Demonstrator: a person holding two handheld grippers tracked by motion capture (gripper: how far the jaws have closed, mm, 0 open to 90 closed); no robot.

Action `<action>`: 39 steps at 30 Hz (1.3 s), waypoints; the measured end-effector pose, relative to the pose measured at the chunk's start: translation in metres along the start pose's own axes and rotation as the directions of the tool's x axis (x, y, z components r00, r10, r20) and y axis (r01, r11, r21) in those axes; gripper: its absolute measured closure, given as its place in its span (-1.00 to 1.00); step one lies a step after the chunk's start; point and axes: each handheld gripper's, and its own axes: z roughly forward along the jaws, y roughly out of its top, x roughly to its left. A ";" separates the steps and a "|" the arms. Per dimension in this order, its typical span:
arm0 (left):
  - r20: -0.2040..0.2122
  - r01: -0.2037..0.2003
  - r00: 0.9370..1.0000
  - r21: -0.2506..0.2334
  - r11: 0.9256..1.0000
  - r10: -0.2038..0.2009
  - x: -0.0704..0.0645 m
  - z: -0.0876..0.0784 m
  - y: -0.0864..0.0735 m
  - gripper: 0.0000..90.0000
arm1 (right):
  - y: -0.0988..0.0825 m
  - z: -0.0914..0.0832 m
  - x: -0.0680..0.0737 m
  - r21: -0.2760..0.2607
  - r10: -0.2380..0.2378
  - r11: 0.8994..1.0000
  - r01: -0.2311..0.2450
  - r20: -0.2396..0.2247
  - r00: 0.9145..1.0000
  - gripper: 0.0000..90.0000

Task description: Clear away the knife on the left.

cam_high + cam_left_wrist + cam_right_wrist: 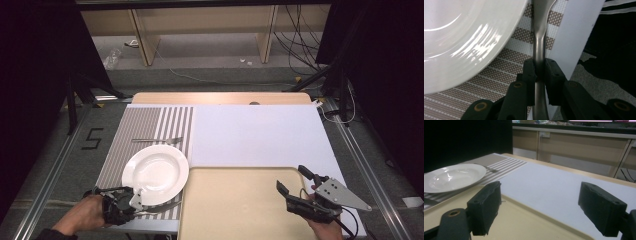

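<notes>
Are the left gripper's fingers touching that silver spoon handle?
Touching. The left gripper view shows the left gripper fingers pressed on both sides of the spoon handle.

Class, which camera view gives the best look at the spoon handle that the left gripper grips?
The left gripper view: the spoon handle sits close-up, pinched by the left gripper. The high view shows a thin sliver beside the plate.

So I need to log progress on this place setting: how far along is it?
Done: the plate lies on the striped placemat, with a fork beyond it. In hand: the left tongs are clamped on a metal utensil handle beside the plate. Left: placing that utensil. The right tongs hang open over the tray.
</notes>
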 end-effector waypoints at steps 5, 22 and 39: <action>0.010 0.010 1.000 -0.003 1.000 -0.010 -0.001 -0.001 -0.006 0.77 | 0.000 0.000 0.000 0.005 -0.004 1.000 0.004 0.000 1.000 -0.57; 0.024 0.034 0.999 -0.092 0.995 -0.031 -0.017 -0.024 -0.013 0.77 | -0.001 0.001 0.000 0.005 0.000 1.000 0.000 0.001 1.000 -0.57; 0.174 0.362 0.932 -0.410 0.837 -0.318 -0.022 -0.049 0.005 0.76 | -0.001 0.001 0.000 0.010 0.003 1.000 -0.003 0.001 1.000 -0.57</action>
